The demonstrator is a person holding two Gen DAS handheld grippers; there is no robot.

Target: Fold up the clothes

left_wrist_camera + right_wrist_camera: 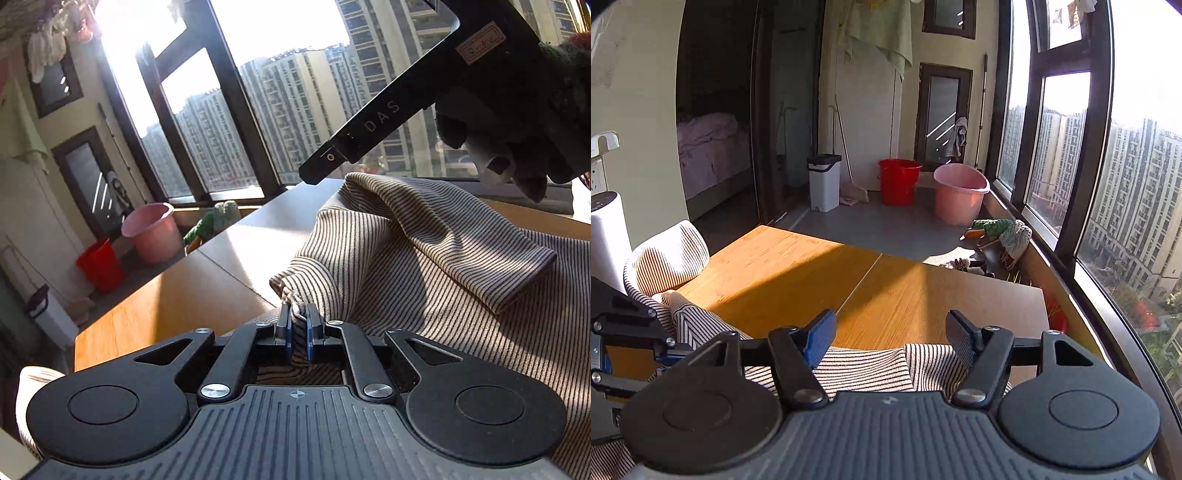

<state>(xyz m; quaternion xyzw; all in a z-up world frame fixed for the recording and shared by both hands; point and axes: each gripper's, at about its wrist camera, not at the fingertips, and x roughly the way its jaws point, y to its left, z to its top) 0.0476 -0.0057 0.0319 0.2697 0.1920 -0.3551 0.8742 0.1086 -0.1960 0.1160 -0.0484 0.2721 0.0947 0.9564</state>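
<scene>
Striped garment (pixel 424 258) is lying bunched on the wooden table (pixel 177 295), a pinch of its edge sitting clenched between the pads of the left gripper (pixel 298 325). Right gripper (pixel 890 332) is hovering above another stretch of the same cloth, jaws standing apart, pads touching nothing. Pink tub (pixel 960 195) and red bucket (pixel 899 181) are standing on the floor beyond the table.

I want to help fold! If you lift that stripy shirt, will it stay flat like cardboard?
Probably not. The striped knit shirt already lies in soft folds, so it should droop. It bunches where the left tongs pinch it, so it is probably thin and light.
</scene>
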